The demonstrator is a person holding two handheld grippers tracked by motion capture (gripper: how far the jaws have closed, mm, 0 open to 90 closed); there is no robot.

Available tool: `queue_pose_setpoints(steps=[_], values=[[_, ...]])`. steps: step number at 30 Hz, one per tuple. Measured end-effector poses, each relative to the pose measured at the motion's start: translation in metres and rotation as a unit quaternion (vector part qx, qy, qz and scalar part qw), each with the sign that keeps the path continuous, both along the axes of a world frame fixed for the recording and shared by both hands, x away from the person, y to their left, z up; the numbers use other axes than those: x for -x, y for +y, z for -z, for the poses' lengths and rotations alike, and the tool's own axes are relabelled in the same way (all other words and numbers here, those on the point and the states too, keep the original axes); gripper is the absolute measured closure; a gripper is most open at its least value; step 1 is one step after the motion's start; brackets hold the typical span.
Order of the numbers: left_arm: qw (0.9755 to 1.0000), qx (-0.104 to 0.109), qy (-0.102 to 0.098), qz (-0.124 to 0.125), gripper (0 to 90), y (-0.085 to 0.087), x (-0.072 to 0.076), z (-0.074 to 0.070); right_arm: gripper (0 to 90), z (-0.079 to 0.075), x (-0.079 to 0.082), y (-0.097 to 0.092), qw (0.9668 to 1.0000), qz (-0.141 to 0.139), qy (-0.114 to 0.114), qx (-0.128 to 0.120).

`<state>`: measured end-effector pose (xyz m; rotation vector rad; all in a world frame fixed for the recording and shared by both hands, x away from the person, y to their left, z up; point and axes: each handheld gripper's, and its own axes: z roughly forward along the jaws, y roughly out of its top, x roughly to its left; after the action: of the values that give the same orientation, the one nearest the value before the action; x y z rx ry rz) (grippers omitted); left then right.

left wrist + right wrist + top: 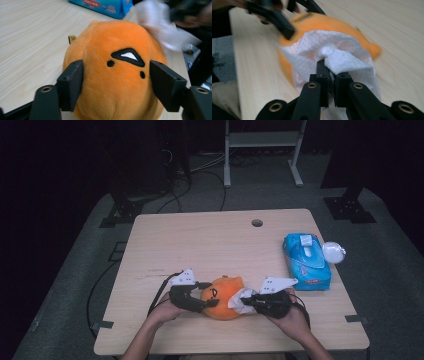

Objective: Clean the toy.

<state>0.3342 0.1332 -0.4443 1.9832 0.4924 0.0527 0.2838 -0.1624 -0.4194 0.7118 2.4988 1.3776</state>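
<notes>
An orange plush toy [223, 298] with a stitched face [112, 82] lies near the front edge of the wooden table [200, 240]. My left gripper [208, 295] comes at it from the left, and its two black jaws press into the toy's sides [116, 75]. My right gripper [248, 301] is shut on a bunched white tissue [342, 58]. That tissue [238, 299] lies against the right side of the toy [324, 22]. In the left gripper view the tissue [160, 27] is blurred.
A blue tissue pack [306, 261] lies at the table's right side, with a white round object [333, 252] beside it at the edge. A cable hole [257, 223] sits near the far edge. Stands and cables are on the floor beyond.
</notes>
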Motion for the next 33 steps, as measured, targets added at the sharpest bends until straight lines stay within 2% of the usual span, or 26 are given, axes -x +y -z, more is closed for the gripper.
queue_pose_setpoints(steps=[3, 5, 6, 8, 10, 12, 15, 16, 18, 20, 22, 25, 27, 30, 33], values=[[1.0, 0.003, -0.001, -0.007, 31.9, -0.004, 0.0, 0.0, 84.0, 0.001, 0.006, 0.016, 0.9995, -0.028, -0.009, 0.011], [1.0, -0.001, -0.003, -0.007, 31.9, -0.004, 0.001, 0.001, 84.1, 0.004, 0.006, 0.021, 0.999, -0.031, -0.016, 0.026], [1.0, 0.0, -0.001, -0.008, 32.0, -0.003, 0.001, 0.001, 84.1, 0.004, 0.004, 0.019, 0.9992, -0.033, -0.01, 0.018], [1.0, 0.001, 0.0, -0.008, 32.2, -0.001, 0.0, 0.002, 84.2, 0.003, 0.001, 0.012, 0.9996, -0.022, -0.011, 0.017], [1.0, 0.002, 0.003, -0.005, 32.4, 0.001, -0.001, 0.004, 83.7, 0.002, -0.004, 0.003, 0.9998, 0.0, -0.012, 0.015], [1.0, 0.004, 0.0, -0.005, 31.8, 0.002, -0.002, 0.005, 83.5, 0.003, -0.009, -0.004, 0.9998, 0.018, 0.001, 0.001], [1.0, 0.0, -0.001, -0.009, 23.7, 0.0, -0.001, 0.001, 83.6, 0.005, -0.009, -0.003, 0.9998, 0.017, 0.001, 0.008], [0.9999, 0.005, 0.004, -0.011, 19.0, 0.0, 0.0, -0.002, 83.7, 0.005, -0.008, 0.0, 0.9998, 0.014, -0.001, 0.013], [0.9998, 0.016, 0.001, -0.01, 18.3, -0.001, 0.001, -0.006, 83.7, 0.006, -0.005, 0.002, 0.9998, 0.008, -0.002, 0.018], [1.0, 0.006, -0.001, -0.001, 21.2, -0.003, 0.002, -0.004, 83.8, 0.007, -0.001, 0.003, 0.9999, -0.001, 0.003, 0.016], [0.9999, 0.009, 0.005, 0.002, 22.2, -0.002, 0.002, -0.001, 83.8, 0.008, 0.004, 0.006, 0.9996, -0.011, 0.002, 0.026], [0.9999, -0.002, -0.01, 0.014, 26.7, -0.001, 0.004, 0.001, 83.7, 0.008, 0.008, 0.008, 0.9991, -0.027, 0.004, 0.031], [0.9999, -0.002, -0.009, 0.014, 29.1, -0.003, 0.004, 0.002, 83.9, 0.005, 0.009, 0.007, 0.9994, -0.023, -0.006, 0.025], [0.999, -0.006, -0.029, 0.034, 32.4, -0.008, 0.008, 0.001, 83.9, -0.002, 0.008, 0.008, 0.9998, -0.013, -0.015, 0.004], [0.9981, -0.012, -0.04, 0.046, 34.5, -0.01, 0.009, 0.002, 83.8, -0.002, 0.002, 0.009, 0.9999, 0.0, -0.017, 0.0]])
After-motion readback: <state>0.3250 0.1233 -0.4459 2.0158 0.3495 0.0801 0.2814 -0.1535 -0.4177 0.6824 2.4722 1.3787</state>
